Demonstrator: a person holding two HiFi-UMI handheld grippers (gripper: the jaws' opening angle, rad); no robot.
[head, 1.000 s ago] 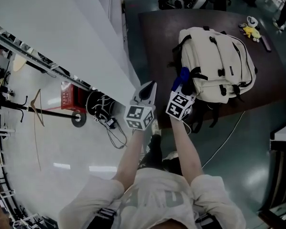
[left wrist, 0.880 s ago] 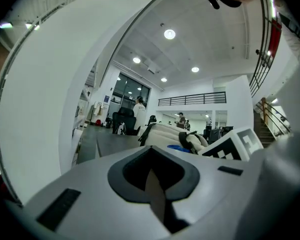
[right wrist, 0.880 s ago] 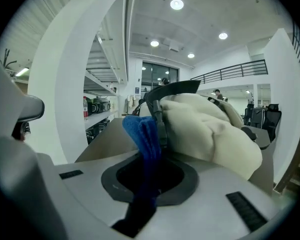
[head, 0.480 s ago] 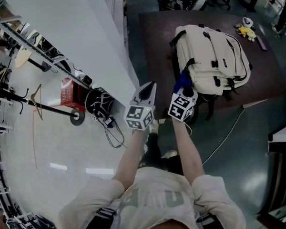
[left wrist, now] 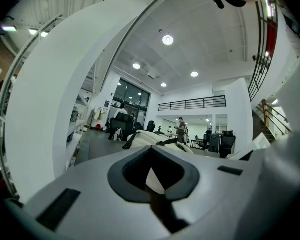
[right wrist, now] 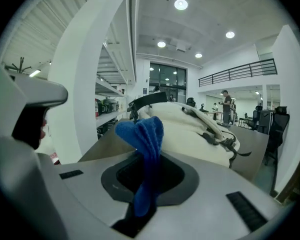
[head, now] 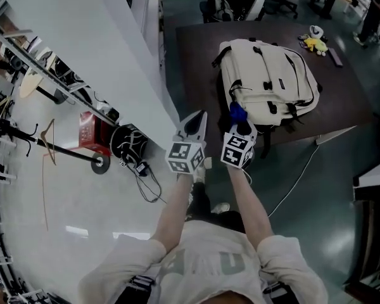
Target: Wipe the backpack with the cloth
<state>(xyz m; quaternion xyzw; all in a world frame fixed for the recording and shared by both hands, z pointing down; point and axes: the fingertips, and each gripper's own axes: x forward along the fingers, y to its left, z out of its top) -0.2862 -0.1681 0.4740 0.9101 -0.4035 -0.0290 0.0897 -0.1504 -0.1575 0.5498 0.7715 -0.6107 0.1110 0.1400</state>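
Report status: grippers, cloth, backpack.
Left gripper shut, empty. Right gripper shut on blue cloth. Backpack on table, cloth at its near edge. Nothing between.

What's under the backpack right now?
The cream backpack lies flat on a dark brown table. Only the bare tabletop around it shows. Anything directly beneath it is covered by its body.

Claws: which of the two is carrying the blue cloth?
The right claw: the blue cloth is pinched between its jaws and sticks up out of them. The left claw is shut with nothing in it.
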